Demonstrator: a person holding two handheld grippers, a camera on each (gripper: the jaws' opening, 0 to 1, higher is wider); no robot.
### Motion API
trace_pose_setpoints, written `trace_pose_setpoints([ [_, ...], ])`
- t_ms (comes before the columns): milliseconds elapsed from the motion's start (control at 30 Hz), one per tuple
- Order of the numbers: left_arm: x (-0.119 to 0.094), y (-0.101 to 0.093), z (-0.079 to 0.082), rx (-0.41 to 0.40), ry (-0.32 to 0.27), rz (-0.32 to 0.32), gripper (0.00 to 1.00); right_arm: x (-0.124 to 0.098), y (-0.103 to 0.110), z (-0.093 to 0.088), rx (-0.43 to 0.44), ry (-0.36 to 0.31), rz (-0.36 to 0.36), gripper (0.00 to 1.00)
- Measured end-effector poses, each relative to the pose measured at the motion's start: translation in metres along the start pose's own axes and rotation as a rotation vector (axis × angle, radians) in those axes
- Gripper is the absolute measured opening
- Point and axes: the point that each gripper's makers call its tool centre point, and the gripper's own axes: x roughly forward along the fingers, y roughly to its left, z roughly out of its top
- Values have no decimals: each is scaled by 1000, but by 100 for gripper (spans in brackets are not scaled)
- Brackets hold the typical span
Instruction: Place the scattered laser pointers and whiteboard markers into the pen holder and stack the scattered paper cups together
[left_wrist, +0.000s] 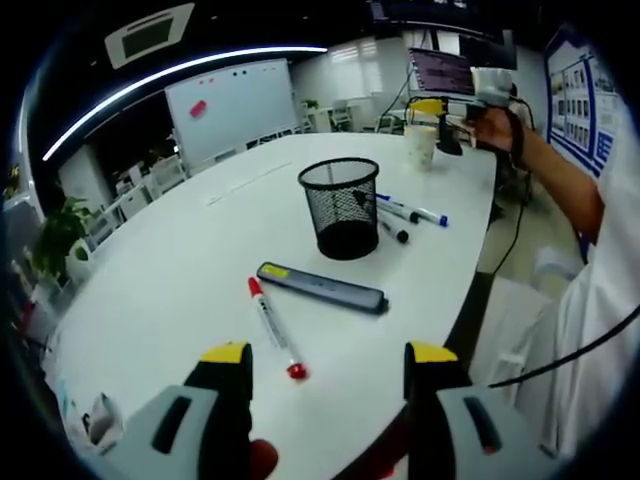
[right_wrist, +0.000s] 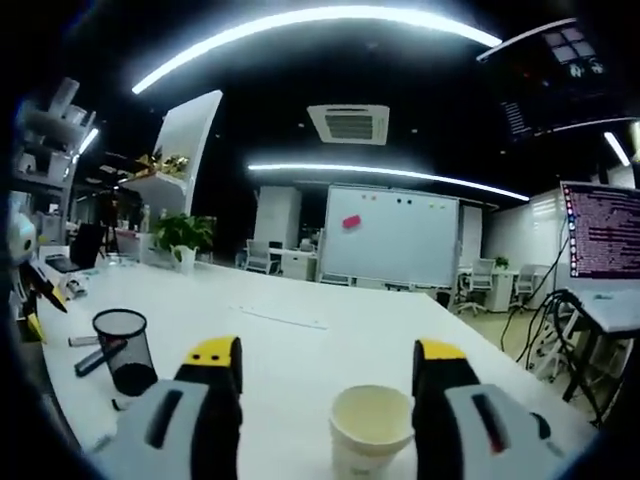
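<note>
A black mesh pen holder (left_wrist: 345, 208) stands mid-table. In front of it lie a dark laser pointer (left_wrist: 322, 288) with a yellow label and a red-capped marker (left_wrist: 272, 325). Several blue-capped markers (left_wrist: 410, 212) lie just behind the holder. My left gripper (left_wrist: 330, 355) is open above the near table edge, short of the red marker, with nothing in it. At the far end, a person's hand holds my right gripper (left_wrist: 455, 120) next to a paper cup (left_wrist: 421, 143). In the right gripper view, that gripper (right_wrist: 328, 352) is open with the paper cup (right_wrist: 372, 425) upright between its jaws. The pen holder (right_wrist: 125, 350) is far left.
The white table (left_wrist: 200, 270) drops off along its right edge (left_wrist: 478, 270), where the person's sleeve (left_wrist: 600, 300) is. A laptop (left_wrist: 440, 70) and cables sit past the cup. A whiteboard (left_wrist: 232, 105), chairs and a potted plant (left_wrist: 60, 235) stand beyond the table.
</note>
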Motion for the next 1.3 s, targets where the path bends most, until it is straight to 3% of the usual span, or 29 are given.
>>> trace_pose_setpoints([
  [600,1,-2,0,2,1,-3,61,-5,19,-16,48,52,27,66],
  [1300,0,-1,-3,-3,5,-1,61,-5,33,-28,22,104,49,65],
])
